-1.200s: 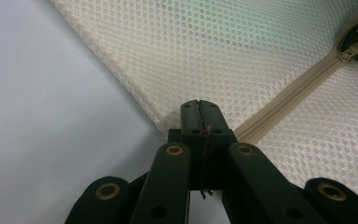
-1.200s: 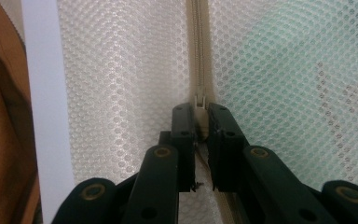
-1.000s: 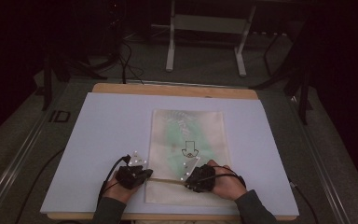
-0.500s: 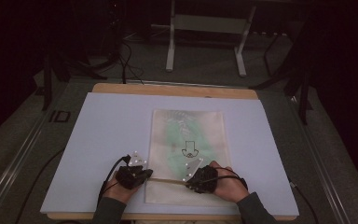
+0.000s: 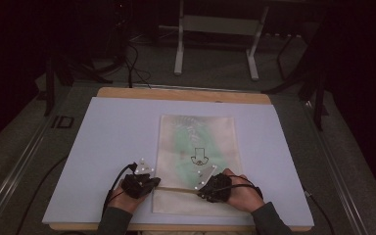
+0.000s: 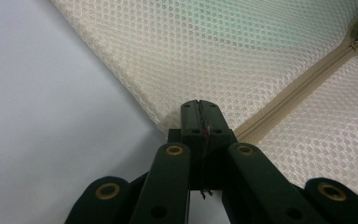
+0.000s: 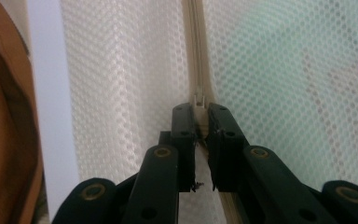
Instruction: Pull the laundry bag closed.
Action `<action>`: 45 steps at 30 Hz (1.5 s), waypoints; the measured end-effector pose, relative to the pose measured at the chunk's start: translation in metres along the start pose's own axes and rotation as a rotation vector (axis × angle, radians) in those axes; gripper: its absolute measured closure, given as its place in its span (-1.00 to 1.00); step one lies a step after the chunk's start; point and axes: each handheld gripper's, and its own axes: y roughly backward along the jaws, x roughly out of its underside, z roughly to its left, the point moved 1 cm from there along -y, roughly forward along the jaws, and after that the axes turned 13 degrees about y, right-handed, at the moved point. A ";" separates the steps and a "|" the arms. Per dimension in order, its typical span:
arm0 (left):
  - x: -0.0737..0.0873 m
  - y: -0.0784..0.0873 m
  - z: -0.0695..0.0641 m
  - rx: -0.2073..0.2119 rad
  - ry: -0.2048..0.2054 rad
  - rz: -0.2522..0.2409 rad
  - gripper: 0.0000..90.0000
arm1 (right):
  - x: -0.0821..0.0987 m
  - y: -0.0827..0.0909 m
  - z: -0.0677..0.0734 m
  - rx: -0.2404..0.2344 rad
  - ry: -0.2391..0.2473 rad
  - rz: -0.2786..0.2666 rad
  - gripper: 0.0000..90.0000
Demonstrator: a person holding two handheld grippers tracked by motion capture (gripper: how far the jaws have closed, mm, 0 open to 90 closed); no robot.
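1. Mesh bag [image 5: 198, 161] – cream netting with greenish contents showing through – lies flat on the white sheet [image 5: 107, 142] covering the bench [image 5: 181, 94], towards the near edge.
2. Zipper [image 6: 303, 84] runs across the bag's near end, between the two hands.
3. Left hand-held gripper [image 6: 200, 108]: jaws fully closed, pinching the bag's edge at the end of the zipper tape.
4. Right hand-held gripper [image 7: 200, 109]: jaws closed on the zipper pull [image 7: 199, 99] – the small tab sits between the tips.
5. Both hand-held grippers rest low on the bag, well apart.
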 end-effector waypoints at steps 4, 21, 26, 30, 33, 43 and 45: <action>0.000 0.000 0.000 0.000 0.000 0.000 0.99 | 0.003 0.003 0.000 -0.002 -0.009 -0.015 0.83; 0.000 0.000 0.000 0.001 0.001 -0.001 0.99 | 0.018 0.013 0.000 0.012 -0.028 -0.005 0.83; 0.000 0.000 0.000 0.001 0.001 -0.001 0.99 | 0.020 0.013 0.000 0.009 -0.030 -0.006 0.83; 0.000 0.000 0.000 0.000 0.000 -0.001 0.99 | 0.021 0.014 0.000 0.007 -0.032 -0.009 0.83; 0.000 0.000 0.000 0.000 -0.001 0.000 0.99 | 0.023 0.016 0.000 0.000 -0.039 0.003 0.83; 0.000 0.000 0.000 -0.001 -0.002 0.000 0.99 | 0.028 0.019 0.001 0.006 -0.046 0.002 0.83; 0.000 0.000 0.000 -0.001 -0.002 0.000 0.99 | 0.029 0.021 0.001 0.007 -0.049 -0.013 0.83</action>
